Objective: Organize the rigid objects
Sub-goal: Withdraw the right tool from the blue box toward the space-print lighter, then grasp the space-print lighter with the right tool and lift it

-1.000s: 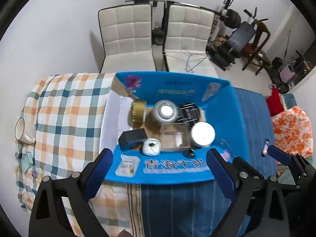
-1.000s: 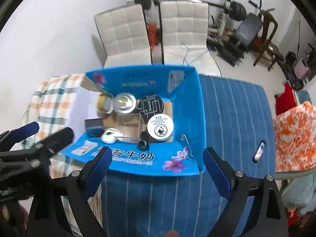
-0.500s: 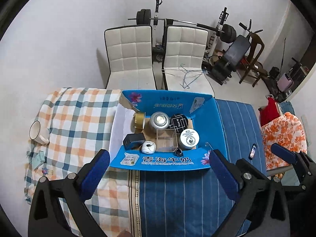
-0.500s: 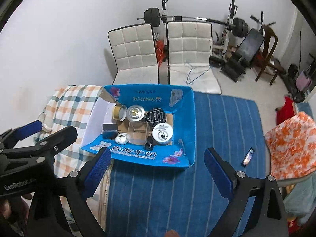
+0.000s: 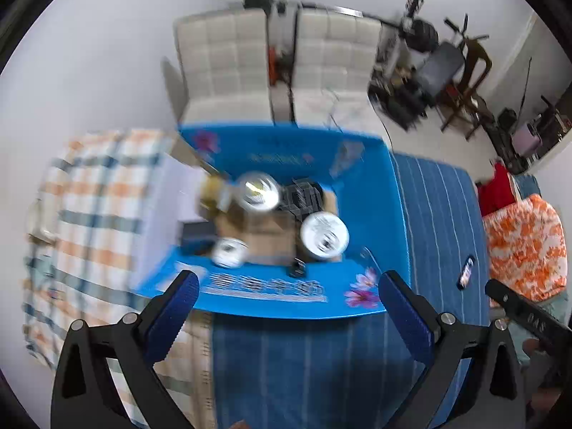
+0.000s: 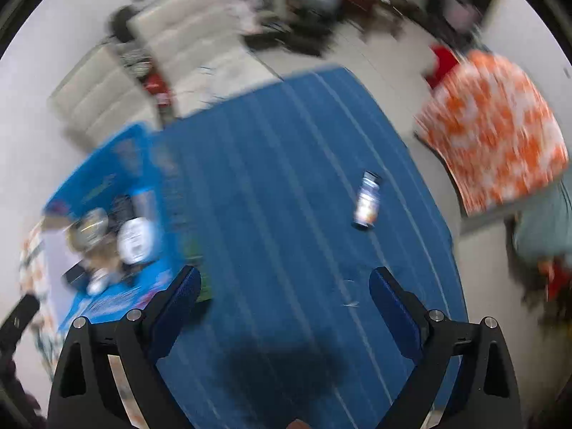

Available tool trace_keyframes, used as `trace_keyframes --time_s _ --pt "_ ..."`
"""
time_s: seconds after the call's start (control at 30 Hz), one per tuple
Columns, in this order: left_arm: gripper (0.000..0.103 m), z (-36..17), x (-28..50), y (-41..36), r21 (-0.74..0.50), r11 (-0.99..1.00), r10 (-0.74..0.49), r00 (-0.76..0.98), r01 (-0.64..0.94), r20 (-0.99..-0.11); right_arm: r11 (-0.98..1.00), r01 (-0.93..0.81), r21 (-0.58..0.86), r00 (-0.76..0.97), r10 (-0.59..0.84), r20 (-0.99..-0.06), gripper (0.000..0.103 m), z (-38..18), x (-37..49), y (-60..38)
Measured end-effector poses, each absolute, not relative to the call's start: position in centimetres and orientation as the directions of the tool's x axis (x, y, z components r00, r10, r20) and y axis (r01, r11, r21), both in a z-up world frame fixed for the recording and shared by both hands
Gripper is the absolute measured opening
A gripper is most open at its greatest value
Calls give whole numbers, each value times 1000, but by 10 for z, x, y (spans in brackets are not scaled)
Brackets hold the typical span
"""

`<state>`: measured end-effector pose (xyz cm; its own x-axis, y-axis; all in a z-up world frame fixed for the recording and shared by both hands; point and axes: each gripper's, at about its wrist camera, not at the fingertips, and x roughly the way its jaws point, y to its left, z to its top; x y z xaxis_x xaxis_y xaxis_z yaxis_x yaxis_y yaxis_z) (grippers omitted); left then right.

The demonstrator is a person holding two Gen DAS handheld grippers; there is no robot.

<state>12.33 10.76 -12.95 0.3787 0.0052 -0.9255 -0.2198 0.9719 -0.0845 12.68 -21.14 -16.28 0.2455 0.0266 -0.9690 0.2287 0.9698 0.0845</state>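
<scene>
Now right gripper (image 6: 284, 307) has swung off blue box (image 6: 107, 178) toward small bottle (image 6: 366, 202) lying alone on striped blue cloth (image 6: 286, 178); fingers wide apart, empty. Left gripper (image 5: 287, 309) hovers over box, fingers spread, holding nothing. Box already holds tins, jar; bottle looks like last stray item
</scene>
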Motion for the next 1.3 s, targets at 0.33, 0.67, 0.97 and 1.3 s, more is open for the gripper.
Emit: trace_keyframes --time_s 0.33,0.67,0.97,1.3 --pt "103 -221 193 66 -75 976 -33 201 -205 -979 923 385 -6 89 -44 -995 97 -274 187 -277" --pt "103 -256 233 50 -38 979 -12 130 -200 -991 862 500 -86 12 -106 -994 48 -337 231 -301" --pt "103 -246 228 47 12 986 39 161 -167 -986 935 350 -57 44 -77 -996 27 -332 223 -257" --pt "103 -171 173 108 -94 973 -30 286 -210 -958 983 67 168 306 140 -942 27 -185 175 -165"
